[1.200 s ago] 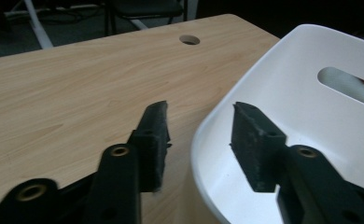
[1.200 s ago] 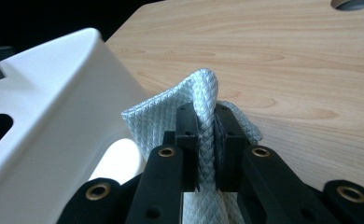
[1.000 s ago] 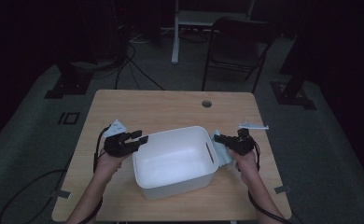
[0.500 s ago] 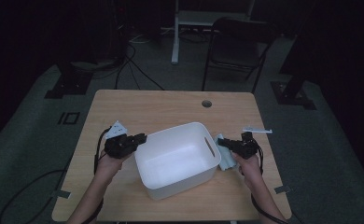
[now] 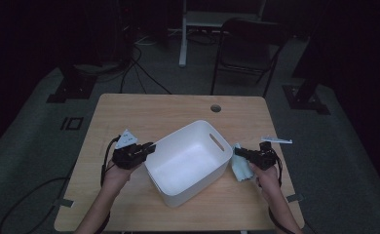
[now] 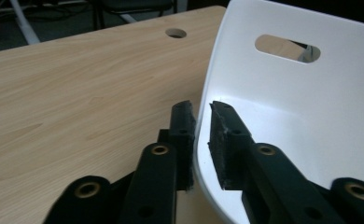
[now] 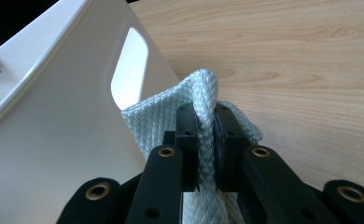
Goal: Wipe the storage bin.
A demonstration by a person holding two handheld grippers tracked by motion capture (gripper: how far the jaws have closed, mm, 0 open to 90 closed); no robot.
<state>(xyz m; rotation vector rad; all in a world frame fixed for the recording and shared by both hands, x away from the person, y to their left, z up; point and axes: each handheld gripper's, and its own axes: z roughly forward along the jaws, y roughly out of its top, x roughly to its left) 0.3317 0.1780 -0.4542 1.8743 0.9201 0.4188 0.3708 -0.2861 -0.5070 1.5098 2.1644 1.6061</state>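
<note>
The white bin [image 5: 188,163] sits mid-counter, turned askew, and everything is placed off it. Beyond its far corner, a round hole [image 5: 216,107] in the wooden counter [image 5: 129,109]; off its right side, past the right gripper, a small pale strip [image 5: 276,140] lies flat. The left gripper [image 5: 150,146] has the bin's left rim between its jaws, which have just been parting a little, one pad outside, one inside the smooth wall. The right gripper [image 5: 237,151] is clenched on a pale blue, diamond-textured cloth [image 7: 203,100], bunched just beside the bin's handle slot [image 7: 126,60].
</note>
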